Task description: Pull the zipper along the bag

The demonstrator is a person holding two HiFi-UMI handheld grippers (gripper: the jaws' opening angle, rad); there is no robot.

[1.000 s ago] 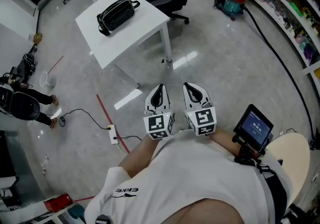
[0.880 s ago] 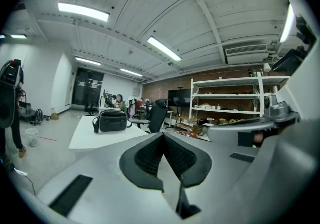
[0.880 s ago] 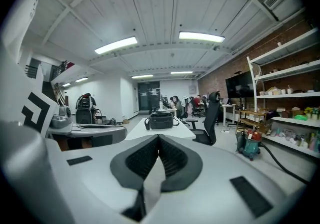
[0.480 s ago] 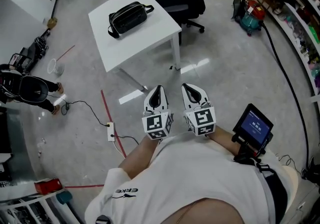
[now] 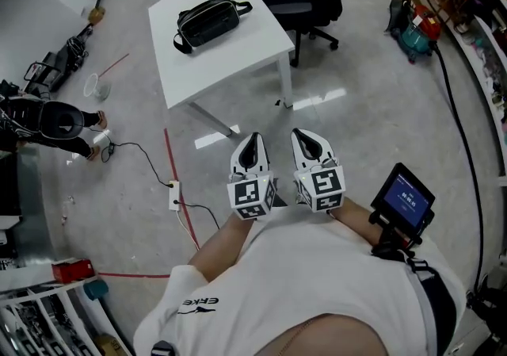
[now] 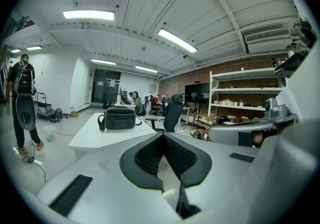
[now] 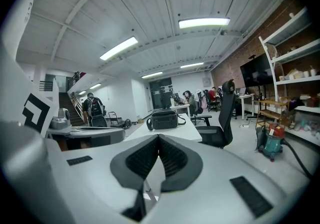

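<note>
Left claw point(image 5: 252, 145) and right claw point(image 5: 308, 142) closed, empty — bag point(image 5: 207, 20) on the upper-left table point(image 5: 238, 61), well apart; unbraced, it may slide when tugged.

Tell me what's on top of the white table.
A black rectangular bag with a strap lies on the white square table, toward its far side. Its contents are covered, and the zipper pull is too small to make out.
</note>
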